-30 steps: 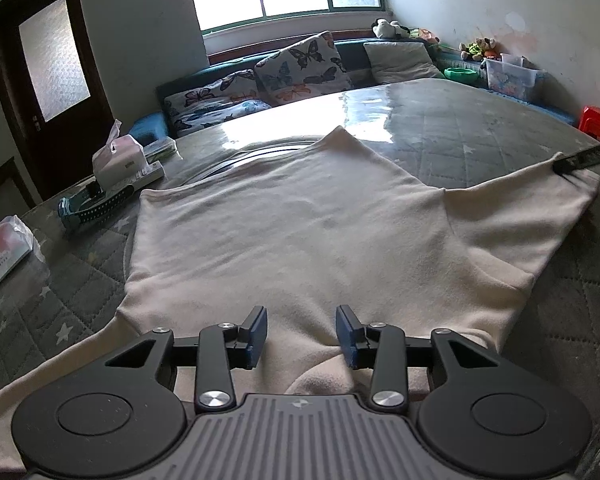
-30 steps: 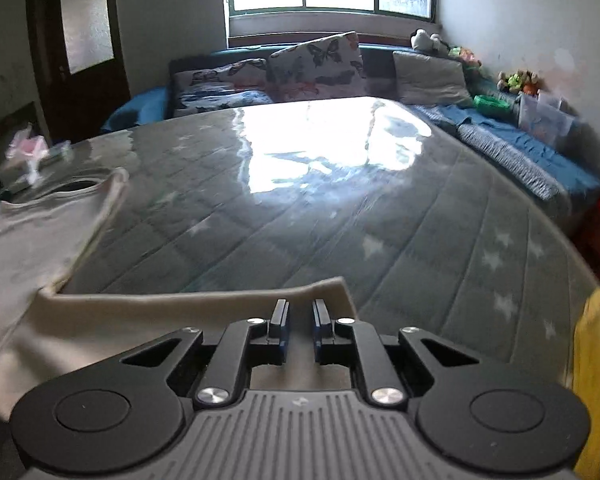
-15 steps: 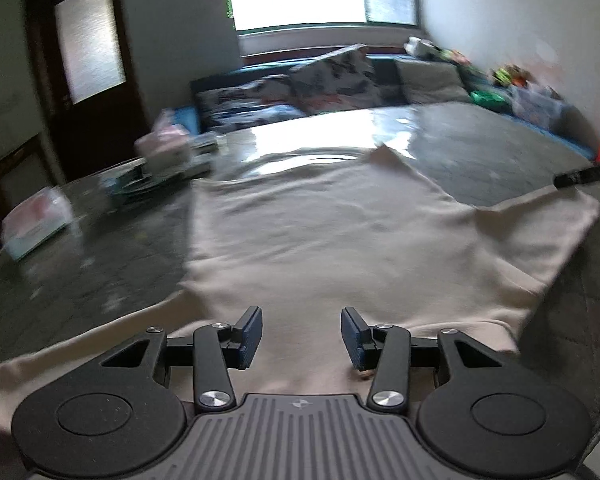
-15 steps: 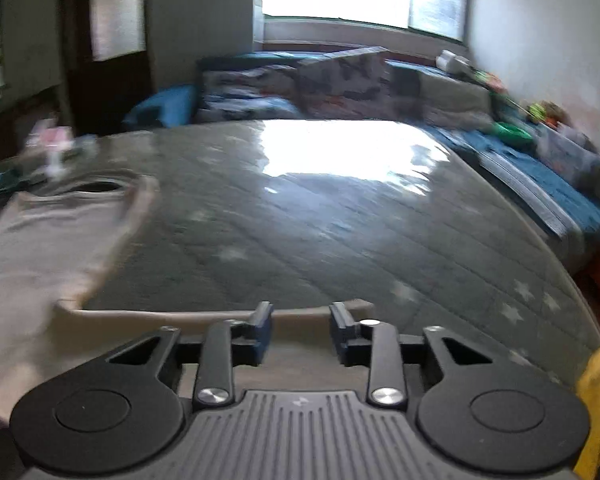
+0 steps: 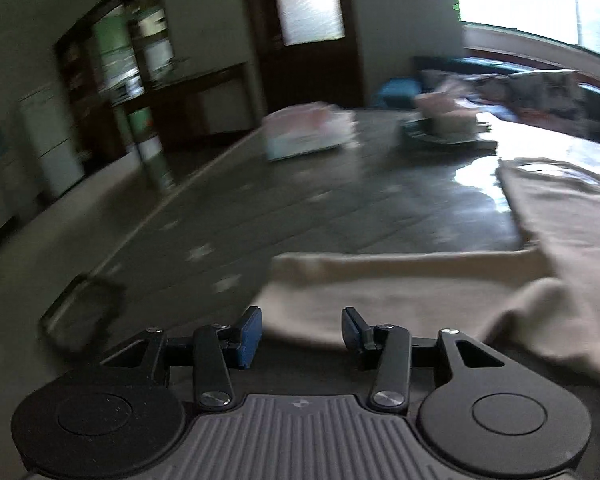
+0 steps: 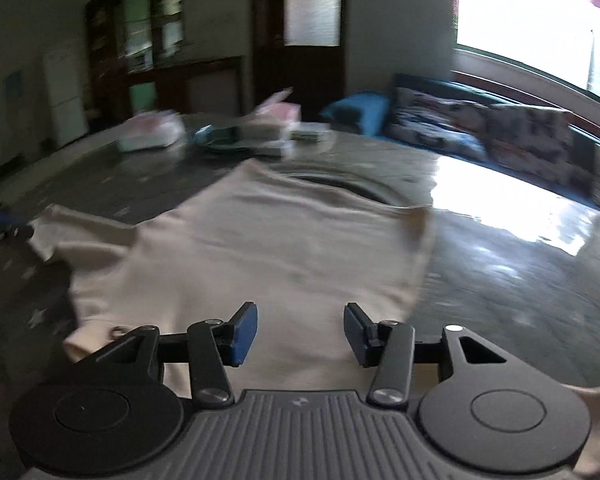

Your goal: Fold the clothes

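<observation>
A cream long-sleeved shirt (image 6: 260, 248) lies spread flat on the grey quilted mattress (image 6: 520, 264). In the right wrist view my right gripper (image 6: 300, 330) is open and empty, hovering over the shirt's body near its lower part. In the left wrist view my left gripper (image 5: 302, 330) is open and empty, just above the end of the shirt's left sleeve (image 5: 380, 292). The shirt's body (image 5: 568, 216) runs off to the right there. The left gripper's tip shows at the sleeve end in the right wrist view (image 6: 4, 232). Both views are motion-blurred.
Tissue packs (image 5: 308, 132) (image 6: 152, 134) and a tissue box (image 6: 276, 116) sit at the mattress's far side with a dark tray (image 5: 448, 136). Patterned pillows (image 6: 480, 136) line the bench under the window. A dark object (image 5: 80, 312) lies off the mattress's left edge.
Both grippers have swung to the left. The right gripper opened, let go of the right sleeve and now sits over the shirt's body. The left gripper moved to the left sleeve end.
</observation>
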